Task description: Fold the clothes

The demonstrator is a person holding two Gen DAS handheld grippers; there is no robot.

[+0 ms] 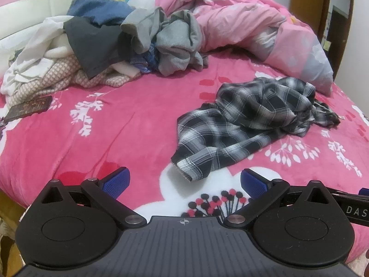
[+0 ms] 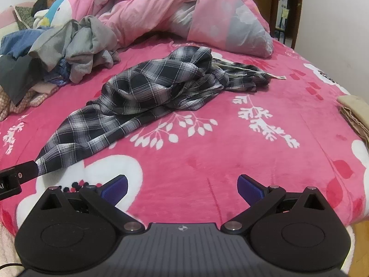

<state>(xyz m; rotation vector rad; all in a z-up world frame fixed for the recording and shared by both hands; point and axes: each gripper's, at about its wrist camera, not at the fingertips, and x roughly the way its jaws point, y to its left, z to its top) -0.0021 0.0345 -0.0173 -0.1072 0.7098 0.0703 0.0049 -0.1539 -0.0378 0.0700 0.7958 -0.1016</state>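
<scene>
A crumpled black-and-white plaid shirt [image 1: 251, 122] lies on the pink floral blanket [image 1: 115, 129]; it also shows in the right wrist view [image 2: 147, 92]. One sleeve or hem end reaches toward me. My left gripper [image 1: 184, 182] is open and empty, its blue pads wide apart, just short of that end. My right gripper [image 2: 182, 188] is open and empty, over bare blanket [image 2: 230, 157] to the right of the shirt. The left gripper's tip shows at the left edge of the right wrist view [image 2: 13, 177].
A pile of mixed clothes [image 1: 96, 43] lies at the back left. A bunched pink duvet [image 1: 242, 18] lies along the back. A dark phone [image 1: 28, 108] lies at the left. A folded beige cloth [image 2: 355, 113] sits at the bed's right edge.
</scene>
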